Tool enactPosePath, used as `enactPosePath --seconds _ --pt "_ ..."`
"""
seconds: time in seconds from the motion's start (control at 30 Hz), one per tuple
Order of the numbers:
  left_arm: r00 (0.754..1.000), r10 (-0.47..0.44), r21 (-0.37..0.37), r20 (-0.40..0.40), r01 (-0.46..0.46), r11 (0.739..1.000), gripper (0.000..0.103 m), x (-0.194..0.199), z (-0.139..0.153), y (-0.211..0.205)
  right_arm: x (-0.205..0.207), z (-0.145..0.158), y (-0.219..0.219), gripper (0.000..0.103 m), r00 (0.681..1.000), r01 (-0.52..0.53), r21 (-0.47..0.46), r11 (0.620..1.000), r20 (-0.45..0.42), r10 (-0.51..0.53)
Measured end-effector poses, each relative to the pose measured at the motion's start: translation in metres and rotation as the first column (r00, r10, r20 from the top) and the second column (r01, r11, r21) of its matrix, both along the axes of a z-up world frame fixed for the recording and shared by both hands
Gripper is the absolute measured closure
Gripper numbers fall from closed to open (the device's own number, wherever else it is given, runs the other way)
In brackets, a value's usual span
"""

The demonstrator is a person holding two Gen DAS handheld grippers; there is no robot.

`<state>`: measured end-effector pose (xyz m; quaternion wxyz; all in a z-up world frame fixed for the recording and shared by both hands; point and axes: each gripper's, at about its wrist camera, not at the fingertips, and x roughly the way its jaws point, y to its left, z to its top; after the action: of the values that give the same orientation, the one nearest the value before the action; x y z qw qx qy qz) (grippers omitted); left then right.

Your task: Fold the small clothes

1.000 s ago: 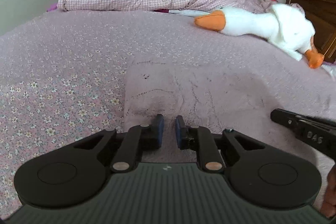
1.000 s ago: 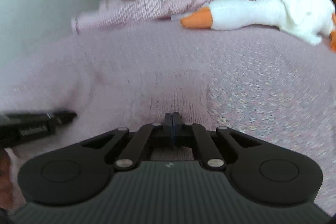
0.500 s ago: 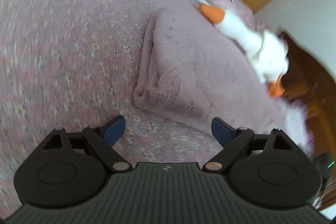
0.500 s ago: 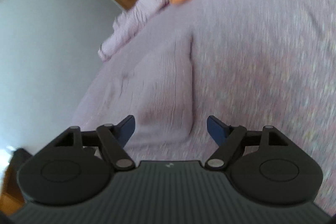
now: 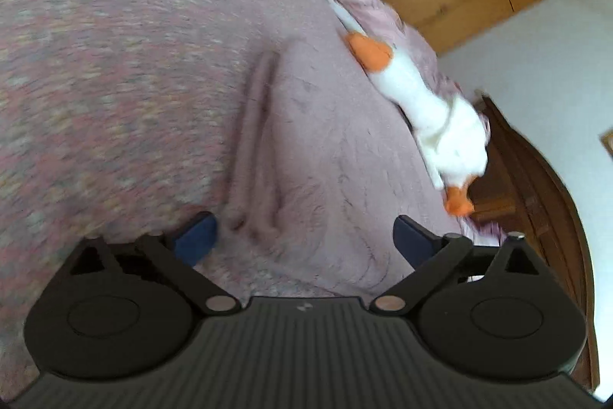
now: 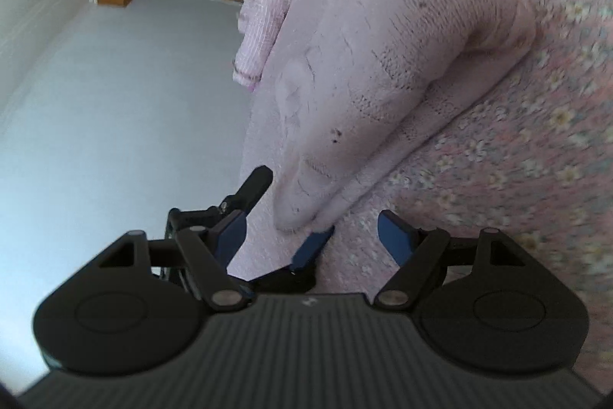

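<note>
Both jaws stand wide apart, holding nothing. The left gripper [image 5: 304,236] straddles the near end of the folded pale-lilac knitted garment [image 5: 306,148]; the right gripper [image 6: 316,234] is beside it. The garment's long axis runs away over the floral pink bedsheet [image 5: 115,64], toward the white plush goose [image 5: 429,106].

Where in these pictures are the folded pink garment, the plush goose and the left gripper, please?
Folded pink garment [image 6: 387,64]: right wrist view, on its knitted top layer.
Plush goose [image 5: 433,110]: left wrist view, on its white body.
Left gripper [image 5: 304,232]: left wrist view, midway between its open blue fingertips.
</note>
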<state>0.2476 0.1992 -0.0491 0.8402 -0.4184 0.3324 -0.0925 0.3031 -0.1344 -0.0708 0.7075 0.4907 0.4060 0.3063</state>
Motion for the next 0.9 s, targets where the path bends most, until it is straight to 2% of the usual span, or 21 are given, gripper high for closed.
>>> enactPosePath --seconds 0.07,0.13,0.2,0.3,0.43,0.53,0.67,0.9 --pt "1.0 -0.015 -0.004 -0.013 0.015 1.0 0.005 0.011 0.001 -0.004 0.001 -0.002 -0.001 0.026 0.999 0.044 0.024 0.999 -0.018 -0.044" --pt "0.999 -0.009 -0.017 -0.031 0.008 1.0 0.015 0.013 0.0 0.0 0.002 -0.003 0.0 0.027 0.997 0.077 0.038 0.996 -0.031 -0.076" --pt "0.997 0.016 -0.025 -0.069 -0.018 1.0 0.042 0.014 -0.002 0.007 0.003 -0.003 0.004 0.027 0.995 0.097 0.036 0.995 -0.037 -0.095" --pt "0.994 0.044 -0.117 -0.101 -0.056 0.992 0.052 0.015 -0.01 0.019 0.002 0.0 0.015 0.026 0.992 0.125 0.014 0.992 -0.023 -0.125" --pt "0.996 0.048 -0.158 -0.078 -0.06 0.986 0.056 0.015 0.002 0.023 -0.003 -0.002 0.028 0.026 0.977 0.211 0.015 0.977 -0.043 -0.211" --pt "0.998 0.042 -0.169 -0.052 -0.05 0.984 0.057 0.016 0.016 0.022 -0.001 -0.005 0.042 0.026 0.974 0.221 0.031 0.975 -0.063 -0.219" --pt "0.995 0.051 -0.217 -0.084 -0.068 0.974 0.057 0.018 0.011 0.03 0.001 -0.01 0.055 0.022 0.951 0.31 0.058 0.949 -0.025 -0.309" --pt "0.997 0.041 -0.237 -0.071 -0.056 0.97 0.057 0.017 0.015 0.035 0.019 -0.017 0.071 0.022 0.912 0.41 0.129 0.903 -0.083 -0.402"
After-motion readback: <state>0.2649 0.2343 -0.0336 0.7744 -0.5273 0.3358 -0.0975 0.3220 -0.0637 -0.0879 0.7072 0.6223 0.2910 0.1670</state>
